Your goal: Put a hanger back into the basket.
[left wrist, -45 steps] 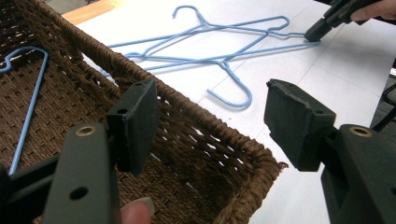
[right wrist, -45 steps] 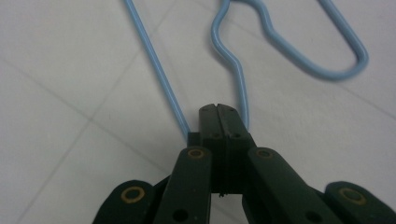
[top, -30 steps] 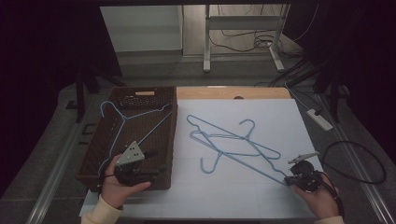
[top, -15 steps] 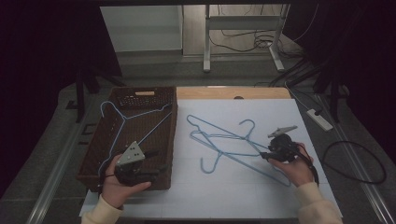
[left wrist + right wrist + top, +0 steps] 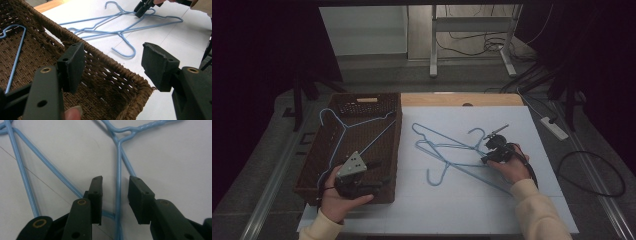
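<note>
The right gripper [image 5: 490,151] hangs low over a white table [image 5: 532,200], its jaws parted and astride one wire of a blue hanger [image 5: 118,182], the pads clear of it on both sides; the jaws have just been closing. That wire runs up between the two black pads to the twisted neck where the hanger's arms fork. In the high view, two blue wire hangers [image 5: 447,152] lie tangled flat on the white sheet, right of a brown wicker basket [image 5: 393,150], with the gripper over their right-hand part. A third blue hanger [image 5: 343,131] rests inside the basket, its hook toward the far left corner. The left gripper [image 5: 374,172] is held at the basket's near right corner, jaws wide apart with nothing between them; in its own view the woven rim [image 5: 105,58] passes beneath the pads.
</note>
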